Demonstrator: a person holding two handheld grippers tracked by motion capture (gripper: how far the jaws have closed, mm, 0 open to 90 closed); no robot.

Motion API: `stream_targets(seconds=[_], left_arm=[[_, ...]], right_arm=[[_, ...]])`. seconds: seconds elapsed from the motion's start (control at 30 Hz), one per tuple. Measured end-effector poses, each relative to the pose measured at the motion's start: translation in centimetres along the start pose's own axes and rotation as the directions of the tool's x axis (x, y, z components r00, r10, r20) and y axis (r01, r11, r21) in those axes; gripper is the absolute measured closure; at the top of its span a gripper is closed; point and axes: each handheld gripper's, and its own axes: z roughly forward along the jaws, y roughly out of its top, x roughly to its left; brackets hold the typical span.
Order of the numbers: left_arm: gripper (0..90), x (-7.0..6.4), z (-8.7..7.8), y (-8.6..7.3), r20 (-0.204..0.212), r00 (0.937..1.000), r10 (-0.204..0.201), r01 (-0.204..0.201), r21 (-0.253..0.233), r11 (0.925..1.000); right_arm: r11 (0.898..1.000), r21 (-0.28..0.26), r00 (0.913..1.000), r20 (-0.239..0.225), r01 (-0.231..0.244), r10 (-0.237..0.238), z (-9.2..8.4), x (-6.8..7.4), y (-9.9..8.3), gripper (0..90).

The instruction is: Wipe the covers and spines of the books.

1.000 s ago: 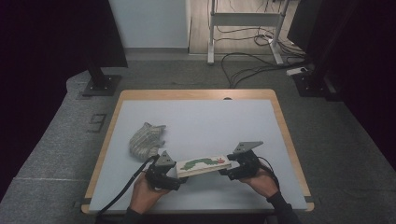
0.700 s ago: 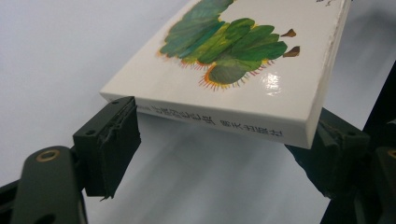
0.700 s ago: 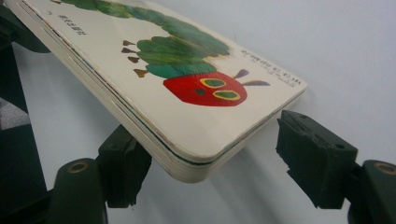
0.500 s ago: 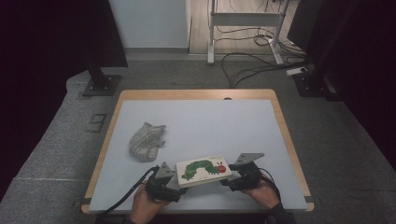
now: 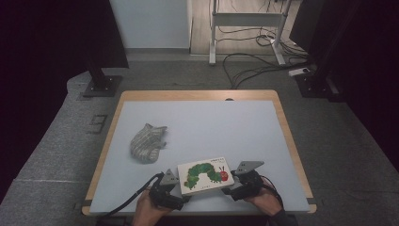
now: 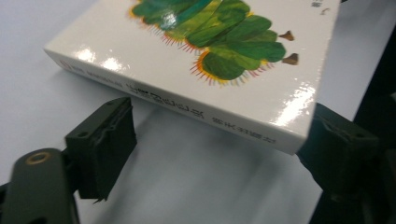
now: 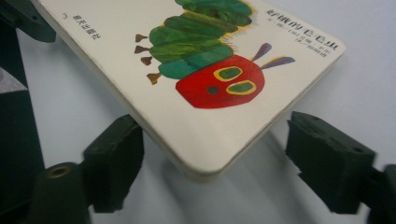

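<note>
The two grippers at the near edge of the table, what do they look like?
Both the left gripper and the right gripper are black, compact tools, each topped by a grey three-cornered plate. Their fingers are chunky matt-black blocks with ridged inner faces, on arms with a round brass-coloured fastener. A black cable trails from the left one. A dark cuff shows at the right wrist.
</note>
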Motion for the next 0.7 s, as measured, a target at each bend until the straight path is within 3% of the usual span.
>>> stream_targets(seconds=[0.07,0.23,0.3,0.4,0.7], left_arm=[[15.6,-0.05,0.09,-0.11,-0.025,0.9995,0.018,-0.019,-0.007,0.9998],[14.4,0.03,0.09,-0.24,-0.02,0.9992,0.033,-0.033,-0.013,0.9994],[14.6,-0.24,0.16,-0.41,-0.04,0.9973,0.061,-0.062,-0.011,0.998],[14.5,-0.36,-0.01,-0.61,-0.033,0.9975,0.062,-0.063,-0.019,0.9978],[30.4,0.14,-0.5,-0.61,-0.016,0.998,0.061,-0.061,-0.02,0.9979]], right_arm=[[1.0,0.004,1.0,-0.006,0.0,0.0,0.34,0.0,-0.21,15.9],[1.0,-0.008,0.9998,0.002,0.021,-0.021,0.53,0.15,-0.43,15.1],[0.999,-0.005,0.9991,0.007,0.041,-0.041,0.59,0.36,-0.48,13.8],[0.999,-0.029,0.9997,-0.011,0.02,-0.02,0.43,0.37,-0.58,14.6],[0.998,-0.018,0.9968,0.055,0.059,-0.058,0.55,0.9,-0.72,21.9]])
